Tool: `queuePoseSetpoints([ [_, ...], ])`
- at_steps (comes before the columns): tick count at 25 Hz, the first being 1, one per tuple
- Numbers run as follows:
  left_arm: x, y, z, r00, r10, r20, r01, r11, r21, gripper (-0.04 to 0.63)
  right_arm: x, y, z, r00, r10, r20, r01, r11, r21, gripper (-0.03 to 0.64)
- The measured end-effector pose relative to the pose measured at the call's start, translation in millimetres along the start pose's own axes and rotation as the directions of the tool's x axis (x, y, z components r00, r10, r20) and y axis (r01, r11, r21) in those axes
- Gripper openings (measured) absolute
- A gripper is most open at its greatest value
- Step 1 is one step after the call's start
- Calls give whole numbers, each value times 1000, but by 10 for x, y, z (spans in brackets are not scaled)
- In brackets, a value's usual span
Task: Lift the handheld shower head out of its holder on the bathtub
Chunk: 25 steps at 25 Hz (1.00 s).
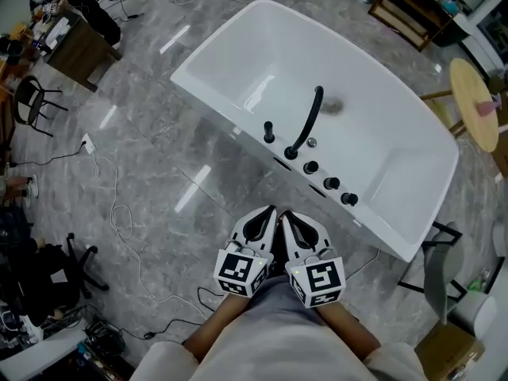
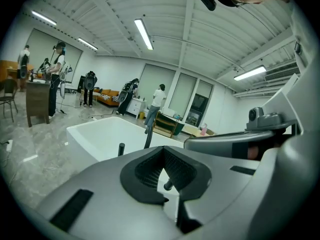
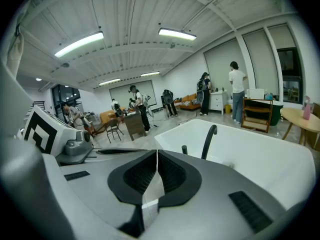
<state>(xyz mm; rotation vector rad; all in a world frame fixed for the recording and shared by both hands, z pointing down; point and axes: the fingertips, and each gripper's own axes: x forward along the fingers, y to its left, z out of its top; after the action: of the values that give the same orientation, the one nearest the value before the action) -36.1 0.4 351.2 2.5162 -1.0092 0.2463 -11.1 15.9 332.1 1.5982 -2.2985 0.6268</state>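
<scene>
A white bathtub [image 1: 238,46] stands on the grey floor ahead of me. On its near rim are a tall curved black spout [image 1: 309,121], three black knobs [image 1: 331,183] and a short black upright stick, the handheld shower head [image 1: 269,132], standing in its holder. My left gripper [image 1: 270,210] and right gripper [image 1: 287,213] are side by side, short of the rim, both shut and empty. The left gripper view has the left gripper [image 2: 163,150] with the shower head [image 2: 121,148] beyond it. The right gripper view has the right gripper [image 3: 157,153], the spout [image 3: 208,140] and the shower head [image 3: 184,149].
Cables [image 1: 119,213] trail across the marble floor to my left. A round wooden table [image 1: 475,101] and a grey chair [image 1: 441,272] stand right of the tub. A desk [image 1: 75,50] is at the far left. Several people [image 3: 236,91] stand at the room's far side.
</scene>
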Motion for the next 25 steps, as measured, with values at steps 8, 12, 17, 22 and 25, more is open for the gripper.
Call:
queuePoseSetpoints([
  [8, 477, 36, 280, 1000, 0, 16, -1, 1000, 27, 6, 181, -455, 325, 998, 6, 57, -7, 1000, 7, 21],
  [12, 606, 25, 443, 999, 12, 39, -14, 999, 46, 6, 207, -587, 511, 996, 12, 93, -12, 1000, -3, 20],
  [17, 661, 74, 633, 996, 43, 74, -48, 997, 68, 6, 223, -656, 690, 991, 17, 131, -16, 1000, -12, 21],
  [22, 706, 120, 685, 995, 49, 85, -55, 996, 64, 6, 251, -740, 736, 990, 6, 139, -5, 1000, -8, 21],
  [25, 715, 171, 756, 993, 34, 115, -40, 998, 50, 6, 317, -758, 764, 991, 0, 130, 0, 1000, -4, 21],
])
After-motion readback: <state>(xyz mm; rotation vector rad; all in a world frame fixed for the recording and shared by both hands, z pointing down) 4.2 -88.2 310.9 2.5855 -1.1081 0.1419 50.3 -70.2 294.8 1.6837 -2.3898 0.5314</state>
